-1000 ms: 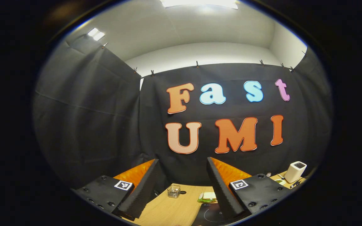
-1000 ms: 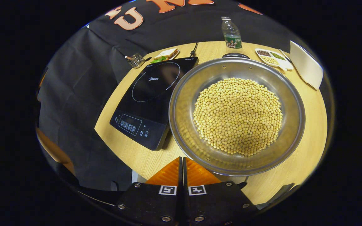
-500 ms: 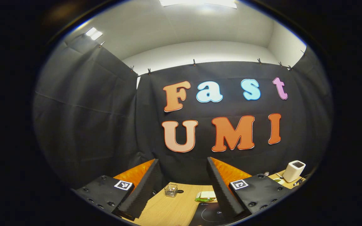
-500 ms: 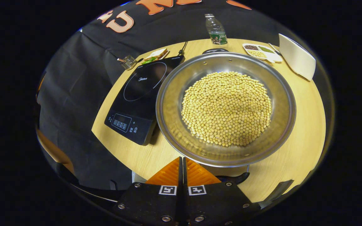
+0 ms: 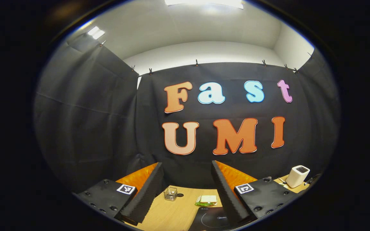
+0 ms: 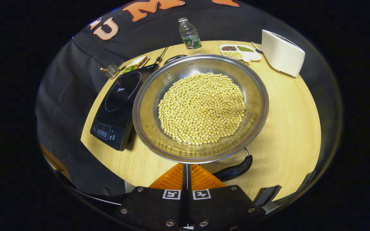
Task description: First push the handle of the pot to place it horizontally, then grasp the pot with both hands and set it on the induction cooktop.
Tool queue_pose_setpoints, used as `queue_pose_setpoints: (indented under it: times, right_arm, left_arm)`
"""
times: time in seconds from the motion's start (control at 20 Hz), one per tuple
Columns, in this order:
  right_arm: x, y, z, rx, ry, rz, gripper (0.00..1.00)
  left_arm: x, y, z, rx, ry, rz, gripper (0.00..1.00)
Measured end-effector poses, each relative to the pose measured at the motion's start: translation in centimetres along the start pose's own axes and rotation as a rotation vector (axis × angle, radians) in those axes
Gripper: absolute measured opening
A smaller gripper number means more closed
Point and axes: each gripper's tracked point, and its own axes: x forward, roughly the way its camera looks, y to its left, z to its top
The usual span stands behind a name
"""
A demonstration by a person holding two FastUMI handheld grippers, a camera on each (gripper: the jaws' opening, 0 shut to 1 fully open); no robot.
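The clenched, empty right gripper [image 6: 186, 166] sits at the pot's [image 6: 200, 107] six o'clock, its near handle [image 6: 234, 170] running toward four; the left gripper [image 5: 185, 189] hangs released.

I see my left gripper [image 5: 185, 189] has two long fingers with bumpy ridges on the inside. Each black base has round screws and a small white square tag with a black pattern. My right gripper [image 6: 187, 175] has the same black bases, screws and two tags side by side.
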Motion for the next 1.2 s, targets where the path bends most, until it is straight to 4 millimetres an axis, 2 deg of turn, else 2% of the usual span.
queue_pose_setpoints:
  times: [0.25,0.7,0.95,1.2]
  right_arm:
    - [0.1,-3.0,0.9,0.049,-0.009,-0.054,0.00]
    - [-0.2,-9.3,4.8,0.177,-0.074,-0.172,0.00]
    - [-0.5,-11.8,7.3,0.196,-0.118,-0.235,0.00]
    - [-0.4,-13.1,9.1,0.215,-0.139,-0.268,0.00]
  left_arm:
    - [-0.1,-0.1,-0.1,0.020,0.005,-0.005,0.97]
    - [0.0,0.1,-0.2,0.019,0.009,-0.002,0.98]
    - [0.2,0.2,-0.8,0.005,0.022,-0.001,0.97]
    - [0.3,0.2,-1.3,0.003,0.039,-0.008,0.98]
